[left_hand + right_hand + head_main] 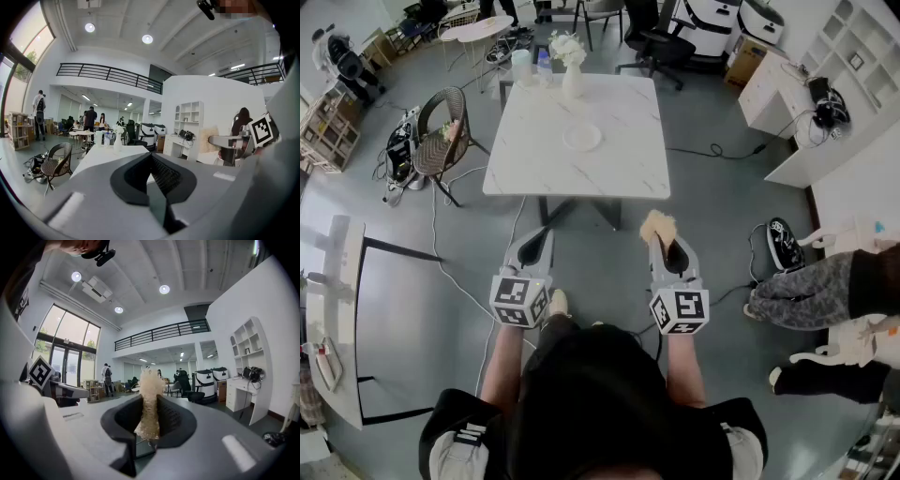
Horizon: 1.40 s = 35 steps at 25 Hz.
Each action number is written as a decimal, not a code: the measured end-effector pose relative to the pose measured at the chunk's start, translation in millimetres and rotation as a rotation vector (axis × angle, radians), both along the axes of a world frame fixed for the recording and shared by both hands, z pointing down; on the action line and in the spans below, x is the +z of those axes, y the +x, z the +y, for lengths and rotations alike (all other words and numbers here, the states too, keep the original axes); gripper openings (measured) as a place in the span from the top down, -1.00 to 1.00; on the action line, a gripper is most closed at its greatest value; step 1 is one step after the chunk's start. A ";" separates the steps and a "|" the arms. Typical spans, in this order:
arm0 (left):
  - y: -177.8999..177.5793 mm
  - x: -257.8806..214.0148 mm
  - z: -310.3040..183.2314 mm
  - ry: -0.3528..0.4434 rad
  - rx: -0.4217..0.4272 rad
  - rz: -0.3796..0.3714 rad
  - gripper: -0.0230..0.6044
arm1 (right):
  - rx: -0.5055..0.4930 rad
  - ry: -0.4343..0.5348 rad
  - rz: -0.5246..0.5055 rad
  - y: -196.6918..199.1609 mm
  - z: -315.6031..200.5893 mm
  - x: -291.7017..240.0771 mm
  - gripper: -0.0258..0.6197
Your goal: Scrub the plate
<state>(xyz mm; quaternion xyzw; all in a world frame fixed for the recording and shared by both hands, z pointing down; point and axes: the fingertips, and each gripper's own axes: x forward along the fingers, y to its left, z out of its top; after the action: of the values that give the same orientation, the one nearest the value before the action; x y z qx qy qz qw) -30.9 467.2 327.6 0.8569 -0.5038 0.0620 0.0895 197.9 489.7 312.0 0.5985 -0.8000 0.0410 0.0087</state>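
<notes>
Right gripper (pixel 663 244) clamped on a fuzzy beige scrub pad (pixel 149 401), left gripper (pixel 536 242) pinched together, empty. Small round white plate (pixel 582 137) sits mid white marble table (pixel 520 169), well beyond both.

bright, even ceiling spotlights (pixel 147 39); window (pixel 70 341) daylight; strong fisheye edge distortion; sharp focus.

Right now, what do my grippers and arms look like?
The left gripper and right gripper match: grey shells, black ribbed jaw pads, each with a white cube of black square markers. Forearms are bare below a black short-sleeved top.
</notes>
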 end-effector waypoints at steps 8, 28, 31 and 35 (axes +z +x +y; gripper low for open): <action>2.7 -0.1 4.9 0.004 -0.007 -0.002 0.91 | -0.001 -0.001 -0.009 2.4 4.9 0.5 0.68; -43.0 9.2 -106.0 -0.014 0.007 0.000 0.91 | -0.030 -0.051 -0.038 -56.7 -99.0 11.5 0.68; -60.8 7.1 -147.3 -0.022 0.028 0.007 0.91 | -0.025 -0.059 -0.024 -80.9 -132.5 6.3 0.68; -82.5 10.4 -198.2 -0.042 0.075 0.021 0.91 | -0.001 -0.083 -0.012 -110.5 -178.0 7.0 0.68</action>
<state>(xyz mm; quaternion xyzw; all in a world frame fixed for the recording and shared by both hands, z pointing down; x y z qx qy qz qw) -113.4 269.1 338.0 0.8738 -0.4690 0.0666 0.1103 87.5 311.7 319.0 0.5971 -0.7979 0.0778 0.0288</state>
